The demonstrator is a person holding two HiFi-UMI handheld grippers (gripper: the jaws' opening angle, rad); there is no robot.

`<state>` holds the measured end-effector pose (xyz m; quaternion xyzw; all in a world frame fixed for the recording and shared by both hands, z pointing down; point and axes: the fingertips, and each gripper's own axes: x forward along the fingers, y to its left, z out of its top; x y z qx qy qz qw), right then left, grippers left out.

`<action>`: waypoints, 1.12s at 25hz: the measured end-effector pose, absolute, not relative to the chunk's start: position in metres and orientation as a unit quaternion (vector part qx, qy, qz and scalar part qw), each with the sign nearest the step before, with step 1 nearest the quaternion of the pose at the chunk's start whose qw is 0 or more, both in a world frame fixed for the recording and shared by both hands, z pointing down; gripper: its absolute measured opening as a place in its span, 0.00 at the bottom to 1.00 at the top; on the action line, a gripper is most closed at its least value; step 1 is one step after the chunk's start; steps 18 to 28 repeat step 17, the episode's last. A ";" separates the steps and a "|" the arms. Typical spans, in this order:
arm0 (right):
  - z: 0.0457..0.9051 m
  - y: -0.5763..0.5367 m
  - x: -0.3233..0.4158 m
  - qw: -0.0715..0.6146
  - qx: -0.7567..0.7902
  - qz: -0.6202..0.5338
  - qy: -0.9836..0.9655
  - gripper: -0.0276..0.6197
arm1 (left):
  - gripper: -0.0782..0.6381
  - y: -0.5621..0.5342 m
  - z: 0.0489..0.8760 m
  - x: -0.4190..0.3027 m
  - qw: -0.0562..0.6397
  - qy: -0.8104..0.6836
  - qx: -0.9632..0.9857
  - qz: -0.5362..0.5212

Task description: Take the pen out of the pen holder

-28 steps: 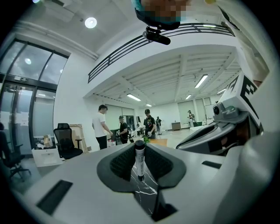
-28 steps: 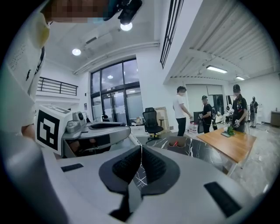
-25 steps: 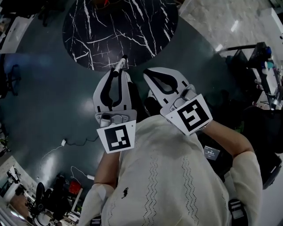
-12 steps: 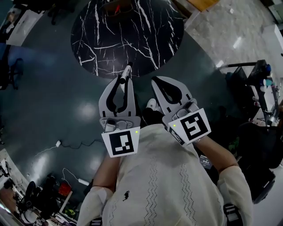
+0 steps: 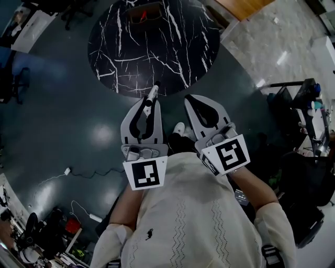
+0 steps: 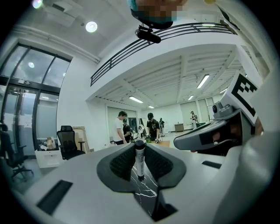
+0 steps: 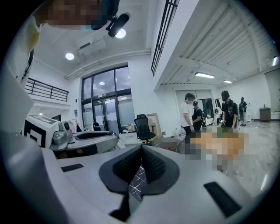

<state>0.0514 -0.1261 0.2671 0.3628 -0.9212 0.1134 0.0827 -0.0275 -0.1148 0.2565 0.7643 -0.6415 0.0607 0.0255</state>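
My left gripper (image 5: pixel 149 102) is shut on a pen (image 5: pixel 152 94) with a white barrel and dark cap, which sticks out past the fingertips toward the round black marble table (image 5: pixel 157 47). In the left gripper view the pen (image 6: pixel 139 159) stands upright between the ribbed pads. My right gripper (image 5: pixel 193 99) is beside it on the right, shut with nothing in it; its pads (image 7: pixel 150 164) meet over the marble pattern. A dark holder-like object (image 5: pixel 146 11) with something red in it sits at the table's far edge. Both grippers are held off the near edge of the table.
Dark glossy floor surrounds the table, with cables (image 5: pixel 78 172) at the left and dark equipment (image 5: pixel 309 104) at the right. An office chair (image 6: pixel 68 142) and several people (image 6: pixel 120 127) stand far off in the hall.
The table has slid lower and further into the head view, and both grippers sit a little more to the right. The pen stays clamped in the left gripper throughout.
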 end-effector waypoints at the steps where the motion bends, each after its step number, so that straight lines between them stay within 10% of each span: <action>1: 0.267 -0.125 0.051 0.082 0.363 0.114 -0.921 0.07 | 0.21 -0.114 0.256 -0.028 0.024 -0.641 0.765 0.060; 28: 0.270 -0.115 0.049 0.085 0.363 0.108 -0.922 0.07 | 0.21 -0.100 0.261 -0.027 0.033 -0.642 0.764 0.055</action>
